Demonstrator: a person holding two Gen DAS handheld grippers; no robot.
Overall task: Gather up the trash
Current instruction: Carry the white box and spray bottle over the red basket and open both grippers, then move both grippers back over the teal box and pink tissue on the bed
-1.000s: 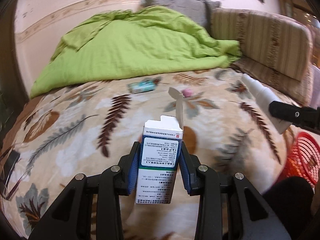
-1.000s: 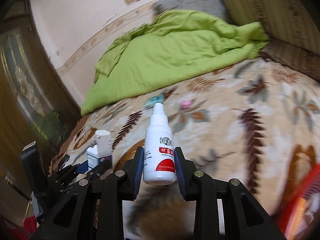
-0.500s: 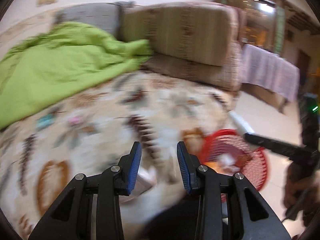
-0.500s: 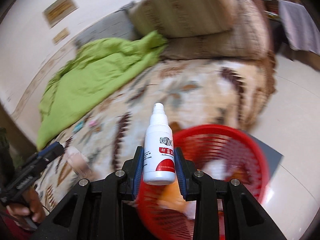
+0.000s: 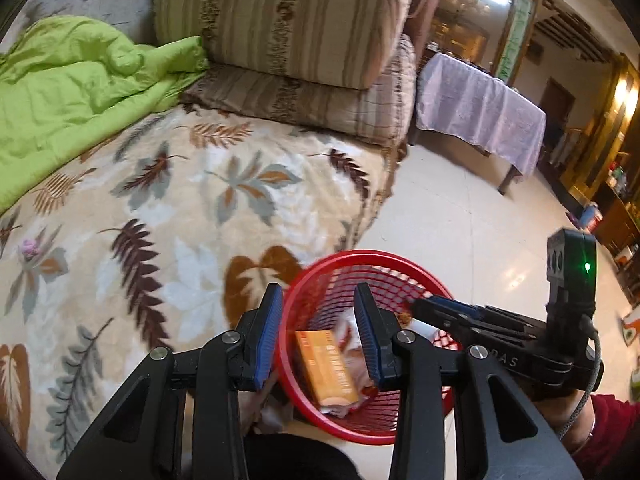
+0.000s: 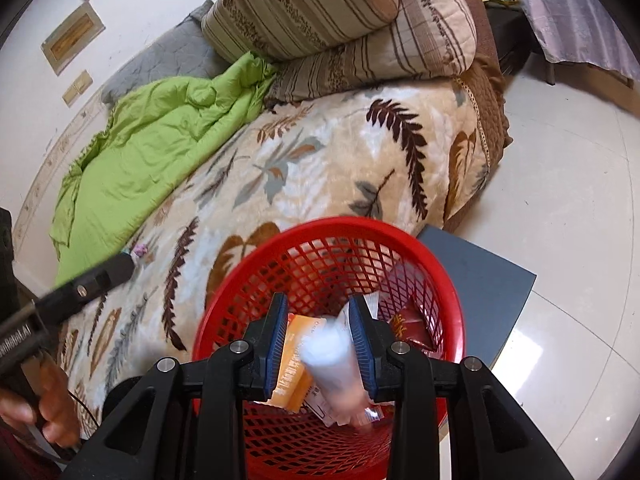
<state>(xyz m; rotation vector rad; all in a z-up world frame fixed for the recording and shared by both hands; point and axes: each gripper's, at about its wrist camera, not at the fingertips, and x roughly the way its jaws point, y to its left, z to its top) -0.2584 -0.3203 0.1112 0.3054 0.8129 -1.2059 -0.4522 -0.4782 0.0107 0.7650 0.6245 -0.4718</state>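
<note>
Basket [image 6: 256, 292] holds orange box [image 5: 326, 366], blurred bottle [image 6: 334, 360] between parted right fingers, left fingers empty

The scene is seen through two fisheye cameras, one mounted behind the fingers of each handheld gripper and aimed forward along them. The left wrist view is set close above the red basket [image 5: 404, 268], which is looked down on at a slant, with the bed [image 5: 168, 208] to its left and the tiled floor [image 5: 472, 216] stretching away to the right. The right wrist view is held nearer still, almost directly over the same basket [image 6: 256, 264], facing down and toward the bed [image 6: 328, 152]. The basket, the leaf-patterned bed cover, the green quilt [image 5: 60, 92] and the striped cushions [image 6: 320, 4] are shared by both views.
</note>
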